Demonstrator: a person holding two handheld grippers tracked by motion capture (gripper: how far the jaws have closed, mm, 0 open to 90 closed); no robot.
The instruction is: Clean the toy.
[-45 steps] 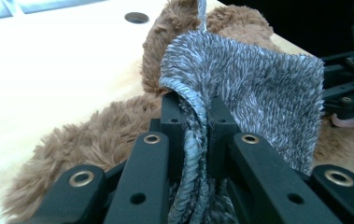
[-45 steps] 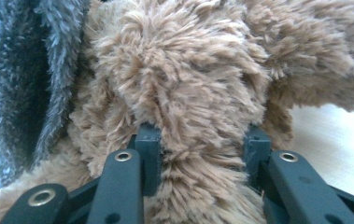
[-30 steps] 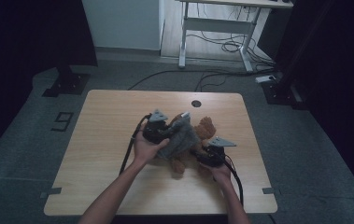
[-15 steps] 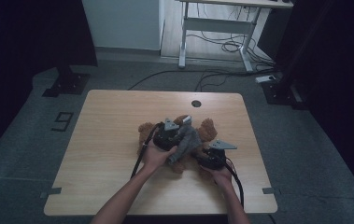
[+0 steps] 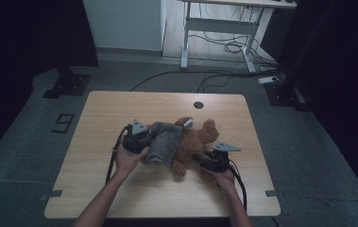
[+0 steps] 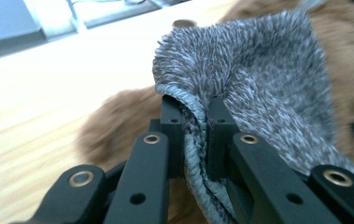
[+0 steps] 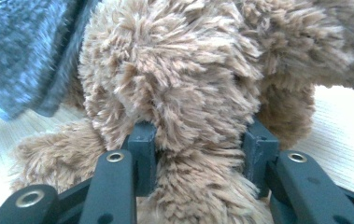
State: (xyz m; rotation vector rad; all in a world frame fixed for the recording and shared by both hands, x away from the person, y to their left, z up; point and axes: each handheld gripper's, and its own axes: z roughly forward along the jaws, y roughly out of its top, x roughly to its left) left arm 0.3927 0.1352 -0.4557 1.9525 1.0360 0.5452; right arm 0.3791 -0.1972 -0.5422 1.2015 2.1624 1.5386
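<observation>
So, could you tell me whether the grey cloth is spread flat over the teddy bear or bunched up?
Draped, not flat: the grey cloth hangs in folds over the teddy bear, its hem pinched by the left gripper.

High view: dim overall, room edges nearly black; brightest patch is the pale wall & floor at top centre. Counter [image 5: 120, 118] evenly lit, soft weak shadows, no glare, slightly soft detail. Left gripper view: much brighter, counter washed out to near white at left; grey towel [image 6: 258, 84] sharp near the jaws, brown plush toy [image 6: 118, 116] behind it blurred. Right gripper view: toy fur crisp at centre, towel at top left out of focus, counter overexposed at right.
</observation>
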